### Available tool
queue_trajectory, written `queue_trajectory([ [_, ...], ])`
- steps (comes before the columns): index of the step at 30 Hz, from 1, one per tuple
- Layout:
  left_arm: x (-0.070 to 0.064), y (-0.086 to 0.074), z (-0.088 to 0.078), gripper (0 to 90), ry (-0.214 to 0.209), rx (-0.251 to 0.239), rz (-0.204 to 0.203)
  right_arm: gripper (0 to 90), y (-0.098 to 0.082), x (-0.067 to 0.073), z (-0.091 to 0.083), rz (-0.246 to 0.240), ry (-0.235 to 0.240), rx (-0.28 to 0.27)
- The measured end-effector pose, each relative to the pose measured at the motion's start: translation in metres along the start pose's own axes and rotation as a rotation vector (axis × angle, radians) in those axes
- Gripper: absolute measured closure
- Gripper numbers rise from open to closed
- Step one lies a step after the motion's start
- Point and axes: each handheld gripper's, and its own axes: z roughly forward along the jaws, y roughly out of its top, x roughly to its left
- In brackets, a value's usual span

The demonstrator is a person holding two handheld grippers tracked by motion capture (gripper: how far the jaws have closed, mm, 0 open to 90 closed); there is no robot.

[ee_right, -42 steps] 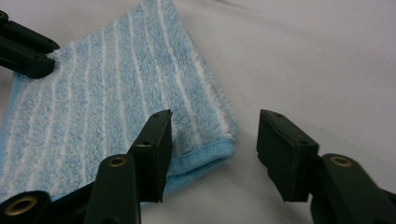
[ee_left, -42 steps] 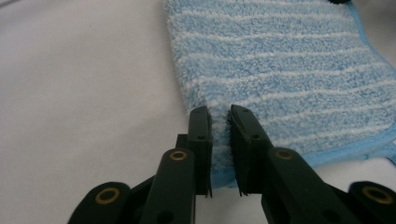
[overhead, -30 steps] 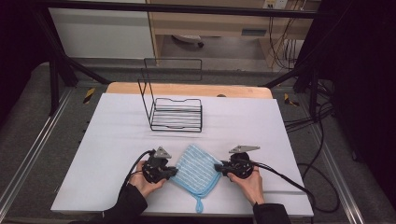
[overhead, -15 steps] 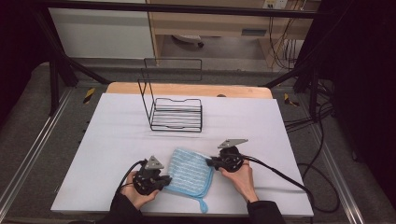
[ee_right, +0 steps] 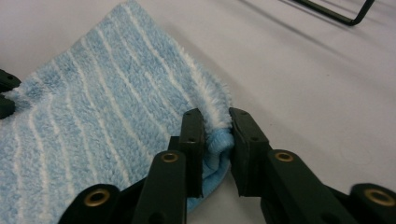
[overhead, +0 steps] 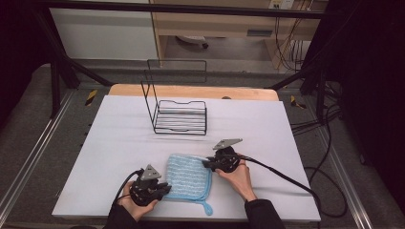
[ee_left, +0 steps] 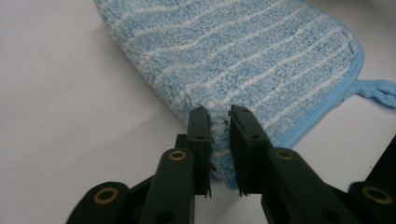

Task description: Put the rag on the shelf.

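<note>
On the near half of the white table [overhead: 95, 143] we have one blue striped cloth [overhead: 188, 176], folded over on itself so that it lies doubled, with its small hanging loop [overhead: 207, 207] trailing off the near right corner. We hold it at two corners: the left gripper [overhead: 162, 190] has the near left corner between its pads, and the right gripper [overhead: 206, 163] has the far right corner. In the left gripper view the jaws have just been opening a little, yet the fluffy edge of the cloth [ee_left: 233, 70] is between them and looks lightly pinched; in the right gripper view the jaws have likewise just eased apart, with the doubled edge of the cloth [ee_right: 93, 116] bunched between them and touching both pads, so we judge both grippers to be gripping the cloth loosely. To finish this fold well, we should lay the upper layer square on the lower one, line up the bound edges, press the crease flat, and only then open the jaws fully and draw each gripper straight back, so the pile does not drag and undo the fold. Counted: one cloth, one black wire rack [overhead: 179, 114] standing well apart toward the far side, two grippers.
</note>
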Motion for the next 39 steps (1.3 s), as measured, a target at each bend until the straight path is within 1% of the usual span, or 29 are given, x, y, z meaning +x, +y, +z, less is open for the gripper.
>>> queue_trajectory([
  [2,0.002,0.001,-0.002,69.9,-0.002,-0.007,0.001,66.1,0.0,0.001,-0.001,-0.013,-0.013,-0.019],
  [3,0.003,0.002,-0.004,65.9,-0.001,-0.017,-0.001,61.7,0.0,0.001,-0.003,-0.028,-0.02,-0.028],
  [4,0.005,0.004,-0.006,59.2,0.001,-0.028,0.004,54.9,0.001,0.002,-0.008,-0.037,-0.025,-0.043],
  [5,0.007,0.005,-0.008,59.2,0.003,-0.04,0.008,54.9,0.001,0.002,-0.008,-0.037,-0.025,-0.043],
  [6,0.009,0.006,-0.01,55.8,0.004,-0.049,0.013,49.4,0.002,0.002,-0.011,-0.035,-0.025,-0.051],
  [9,0.014,0.007,-0.01,47.1,-0.005,-0.057,0.017,33.4,0.001,0.0,-0.021,-0.021,-0.027,-0.092],
  [10,0.016,0.008,-0.01,44.3,-0.012,-0.058,0.011,28.6,0.0,-0.001,-0.023,-0.016,-0.03,-0.1],
  [11,0.018,0.008,-0.01,41.3,-0.024,-0.062,0.006,26.1,-0.001,-0.003,-0.026,-0.004,-0.03,-0.098],
  [13,0.022,0.009,-0.009,38.3,-0.028,-0.069,0.011,19.5,-0.006,-0.007,-0.03,0.011,-0.03,-0.105],
  [15,0.025,0.01,-0.009,33.3,-0.034,-0.071,0.014,13.0,-0.011,-0.012,-0.034,0.021,-0.047,-0.101],
  [17,0.029,0.011,-0.008,31.1,-0.04,-0.074,0.023,10.8,-0.016,-0.015,-0.037,0.028,-0.055,-0.095],
  [21,0.035,0.016,-0.009,23.4,-0.053,-0.082,0.037,5.7,-0.025,-0.019,-0.043,0.047,-0.056,-0.09],
  [22,0.036,0.018,-0.009,22.3,-0.059,-0.085,0.039,4.8,-0.027,-0.019,-0.044,0.057,-0.057,-0.087],
  [24,0.039,0.022,-0.009,19.6,-0.068,-0.093,0.036,4.2,-0.03,-0.019,-0.047,0.06,-0.056,-0.085],
  [27,0.044,0.03,-0.008,15.9,-0.063,-0.098,0.035,3.3,-0.035,-0.019,-0.052,0.068,-0.056,-0.089],
  [30,0.048,0.038,-0.007,11.5,-0.047,-0.095,0.039,2.7,-0.04,-0.019,-0.056,0.074,-0.066,-0.091],
  [31,0.05,0.042,-0.007,10.5,-0.04,-0.101,0.038,2.7,-0.042,-0.019,-0.058,0.076,-0.066,-0.09],
  [34,0.054,0.05,-0.006,8.1,-0.024,-0.105,0.041,2.1,-0.046,-0.019,-0.061,0.074,-0.075,-0.092],
  [36,0.056,0.056,-0.004,6.4,-0.017,-0.11,0.047,2.2,-0.048,-0.019,-0.064,0.084,-0.08,-0.104],
  [37,0.057,0.059,-0.002,6.0,-0.008,-0.11,0.046,2.1,-0.048,-0.019,-0.065,0.087,-0.082,-0.104],
  [39,0.059,0.064,0.002,6.0,-0.004,-0.109,0.042,2.2,-0.049,-0.019,-0.066,0.086,-0.084,-0.106],
])
